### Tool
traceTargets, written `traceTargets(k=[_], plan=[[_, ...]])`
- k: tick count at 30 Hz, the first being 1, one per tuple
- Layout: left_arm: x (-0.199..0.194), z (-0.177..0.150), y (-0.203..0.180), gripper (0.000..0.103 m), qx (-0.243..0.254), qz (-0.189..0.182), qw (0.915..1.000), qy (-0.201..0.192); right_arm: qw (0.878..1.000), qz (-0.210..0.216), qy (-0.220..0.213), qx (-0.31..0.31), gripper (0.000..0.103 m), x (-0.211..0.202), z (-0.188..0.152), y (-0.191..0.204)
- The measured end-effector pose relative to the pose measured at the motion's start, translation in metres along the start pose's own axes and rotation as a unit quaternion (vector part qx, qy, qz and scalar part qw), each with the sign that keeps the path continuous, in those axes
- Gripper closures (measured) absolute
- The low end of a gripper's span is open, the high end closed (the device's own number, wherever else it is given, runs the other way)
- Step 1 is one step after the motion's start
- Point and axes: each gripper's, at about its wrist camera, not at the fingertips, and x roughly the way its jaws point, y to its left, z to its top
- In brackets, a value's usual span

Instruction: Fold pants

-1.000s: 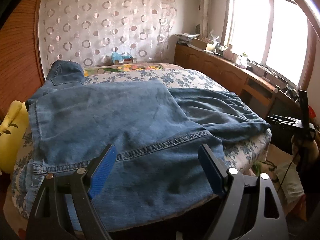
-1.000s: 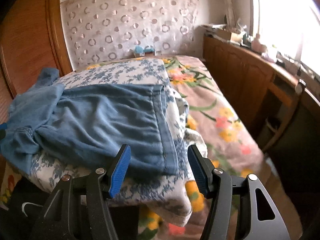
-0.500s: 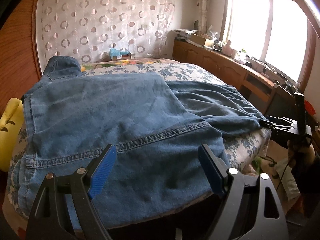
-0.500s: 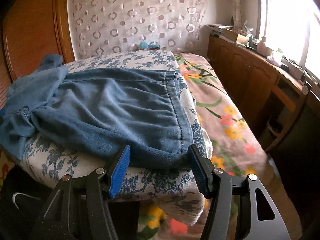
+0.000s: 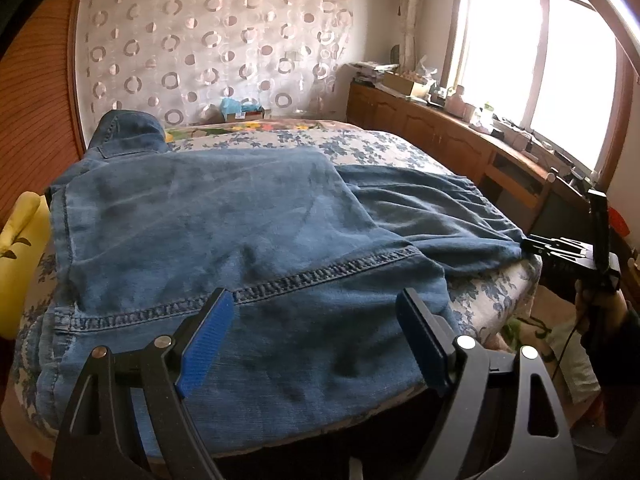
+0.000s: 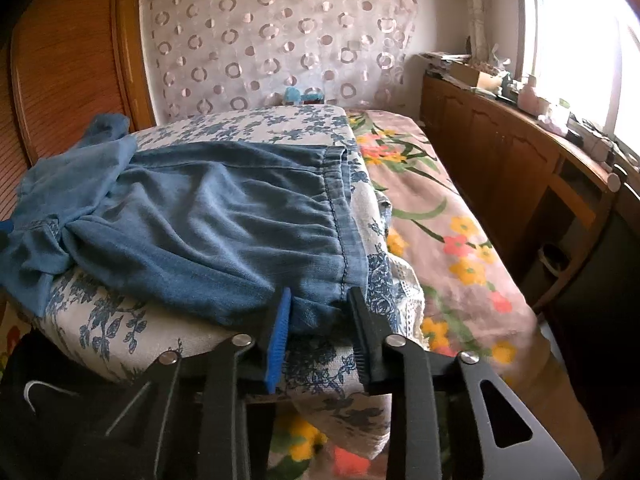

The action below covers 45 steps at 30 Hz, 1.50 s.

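Observation:
Blue denim pants [image 5: 224, 232] lie spread on a floral-covered bed [image 5: 492, 296]. In the left wrist view my left gripper [image 5: 312, 320] is open, its blue-padded fingers wide apart just above the near hem edge of one leg. In the right wrist view the other leg's hem end [image 6: 240, 216] lies at the bed's corner. My right gripper [image 6: 318, 312] has its jaws partly closed around the near corner of that hem, with cloth between the pads. The right gripper also shows in the left wrist view [image 5: 532, 246] at the leg's end.
A wooden cabinet [image 5: 452, 140] with clutter runs under the window on the right. A wooden wardrobe [image 6: 60, 80] stands at the left. A yellow pillow [image 5: 16, 256] sits at the bed's left edge. A black garment [image 6: 48, 404] lies below the right gripper.
My right gripper has moved forward onto the hem corner and its jaws have narrowed around the cloth. My left gripper has moved closer over the near hem and stays open.

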Motion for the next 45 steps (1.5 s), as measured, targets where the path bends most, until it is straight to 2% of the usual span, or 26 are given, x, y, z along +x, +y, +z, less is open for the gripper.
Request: traceTargets(k=[3, 5, 8, 17, 26, 32, 35, 36, 40, 45], plan=[[0.000, 0.000, 0.001, 0.019, 0.000, 0.000, 1.0000, 0.000, 1.000, -0.004, -0.005, -0.011, 0.091, -0.001, 0.004, 0.005], [0.000, 0.001, 0.001, 0.019, 0.001, 0.001, 1.0000, -0.002, 1.000, -0.011, -0.016, -0.016, 0.094, -0.003, 0.009, 0.011], [-0.002, 0.001, 0.005, 0.019, -0.001, 0.002, 1.0000, -0.005, 0.999, -0.011, -0.038, -0.015, 0.095, -0.011, 0.022, 0.017], [-0.006, 0.000, 0.015, 0.019, -0.012, 0.007, 0.9998, -0.012, 0.993, 0.041, -0.104, -0.046, 0.095, -0.040, 0.076, 0.054], [-0.019, -0.003, 0.036, 0.019, -0.034, 0.016, 0.9991, -0.021, 0.974, 0.092, -0.156, -0.133, 0.095, -0.056, 0.125, 0.137], [-0.033, -0.005, 0.053, 0.019, -0.050, 0.025, 0.9978, -0.035, 0.954, 0.155, -0.185, -0.179, 0.095, -0.068, 0.155, 0.198], [-0.035, -0.007, 0.062, 0.019, -0.062, 0.028, 0.9971, -0.036, 0.944, 0.208, -0.169, -0.191, 0.095, -0.066, 0.162, 0.220], [-0.035, -0.007, 0.065, 0.019, -0.063, 0.028, 0.9969, -0.036, 0.944, 0.213, -0.162, -0.194, 0.089, -0.062, 0.165, 0.226], [-0.034, -0.010, 0.067, 0.019, -0.067, 0.029, 0.9968, -0.034, 0.942, 0.210, -0.154, -0.210, 0.080, -0.050, 0.164, 0.239], [-0.028, -0.011, 0.068, 0.019, -0.068, 0.027, 0.9970, -0.027, 0.951, 0.192, -0.130, -0.203, 0.076, -0.037, 0.160, 0.229]])
